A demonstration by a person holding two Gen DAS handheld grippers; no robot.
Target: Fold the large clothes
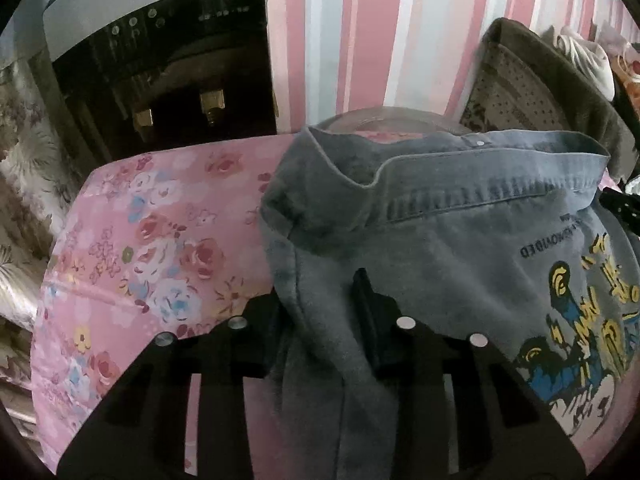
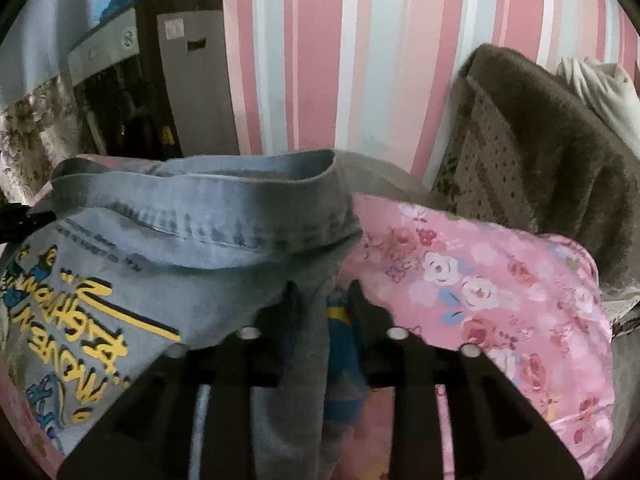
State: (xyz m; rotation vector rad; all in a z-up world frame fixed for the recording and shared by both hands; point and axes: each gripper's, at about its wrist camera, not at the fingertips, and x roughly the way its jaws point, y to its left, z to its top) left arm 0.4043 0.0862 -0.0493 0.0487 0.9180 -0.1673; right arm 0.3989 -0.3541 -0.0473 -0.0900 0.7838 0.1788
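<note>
Since it is soft denim, the jacket [image 1: 460, 240] should drape and sag wherever it is not held, heavy enough to drag on the flowered sheet [image 1: 152, 248] yet limp enough to bunch. It lies on the bed, collar toward twelve o'clock against the striped wall [image 1: 380, 32], yellow-and-blue print facing up. In the left wrist view the left tool [image 1: 316, 312] stands at six o'clock with a bunched edge of the jacket pinched between its jaws. In the right wrist view the right tool [image 2: 320, 312] likewise clamps a gathered fold of the opposite side. Best hold, I judge, is at thick seams or shoulder edges, where layered cloth will not slip; a single thin layer may slide out.
</note>
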